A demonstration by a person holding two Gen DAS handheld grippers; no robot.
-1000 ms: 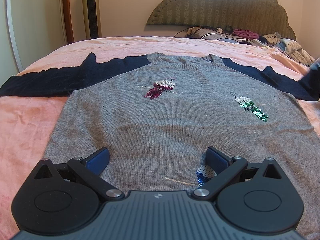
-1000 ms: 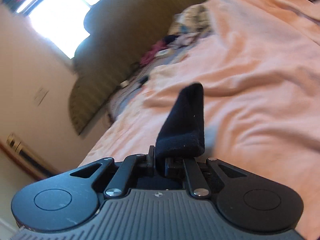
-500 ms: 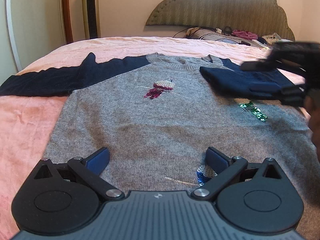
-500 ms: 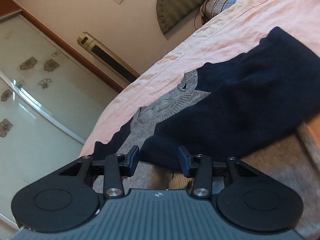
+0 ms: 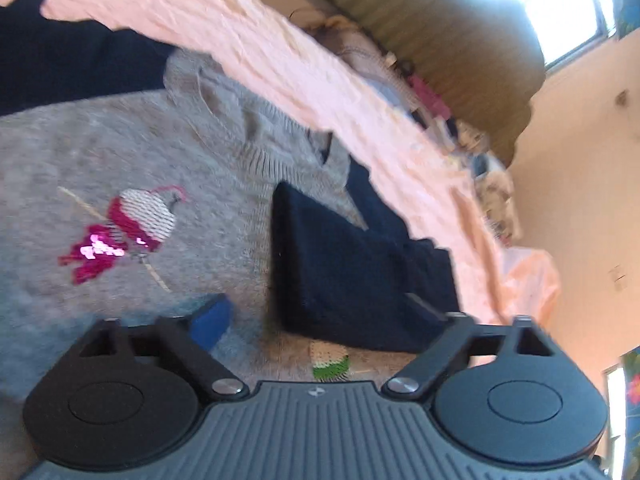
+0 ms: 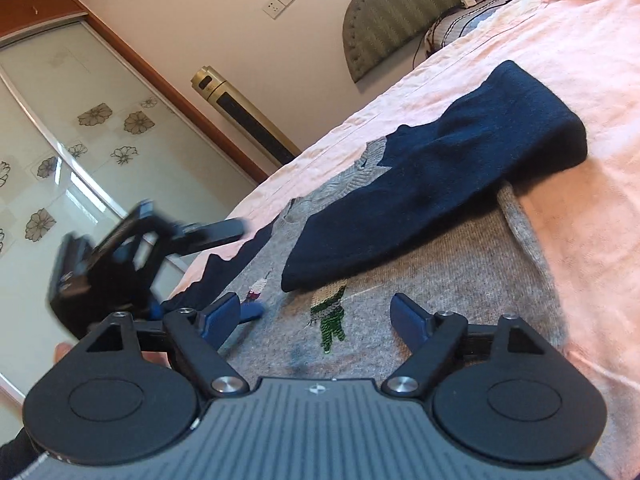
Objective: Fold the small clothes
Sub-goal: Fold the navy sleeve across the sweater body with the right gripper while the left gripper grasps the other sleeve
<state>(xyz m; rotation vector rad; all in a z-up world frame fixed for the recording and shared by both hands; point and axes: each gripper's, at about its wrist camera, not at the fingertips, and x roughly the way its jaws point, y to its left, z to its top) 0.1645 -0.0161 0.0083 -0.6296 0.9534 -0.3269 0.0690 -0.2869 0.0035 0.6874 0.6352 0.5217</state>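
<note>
Right wrist view shows my right gripper [image 6: 316, 314] with its jaws wide and nothing in them. It hangs over the gray sweater [image 6: 440, 264] that lies flat on the pink bed [image 6: 580, 92]. One dark sleeve [image 6: 440, 184] is folded in over the chest, from about 2 o'clock down to the middle. Its end covers the top of the green bird [image 6: 330, 316].

My left gripper [image 6: 132, 256] is at 9 o'clock in this view. It is blurry, so it may be moving. In its own view my left gripper [image 5: 320, 316] is wide too and holds nothing. It looks at the folded sleeve [image 5: 352, 280] from the side, with the pink bird [image 5: 128, 232] at 9 o'clock and the neck [image 5: 260, 136] at 11 o'clock.

The other sleeve [image 5: 68, 64] is at 10 o'clock in the left view, and it lies out flat on the bed.

I think one sleeve is done and the other one is next. My left gripper should go to the end of that sleeve, pinch it, lift it a little and lay it over the chest. It should grab only the sleeve, not the sheet under it.
</note>
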